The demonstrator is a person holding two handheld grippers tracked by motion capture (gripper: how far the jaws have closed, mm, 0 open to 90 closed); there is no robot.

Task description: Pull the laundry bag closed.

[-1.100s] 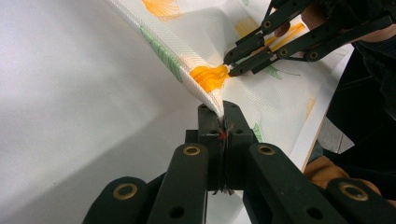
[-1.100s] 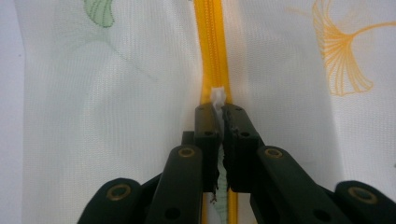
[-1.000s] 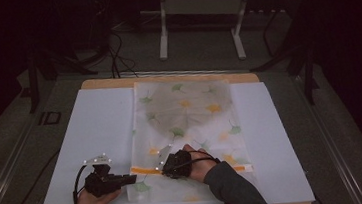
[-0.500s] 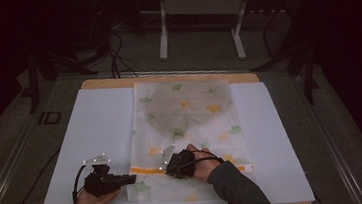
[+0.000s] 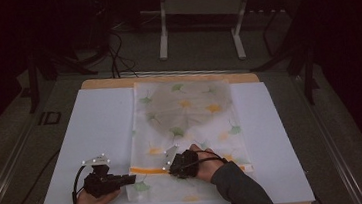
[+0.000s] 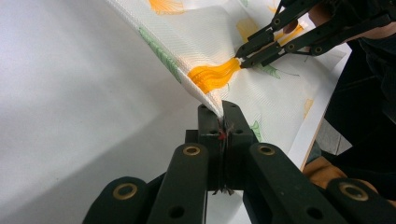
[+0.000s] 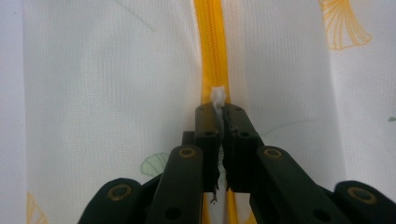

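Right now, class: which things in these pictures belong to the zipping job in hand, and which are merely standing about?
In the job:
- mesh bag, printed with leaves
- orange zipper
- white zipper pull, pinched by the right tool
- bag edge, clamped in the left tool

Standing about:
- white sheet covering the table
- metal stand on the floor behind

Mesh laundry bag, white with green and yellow ginkgo-leaf print, flat at frame centre, dark contents in upper half; orange zipper across lower part, white pull tab.
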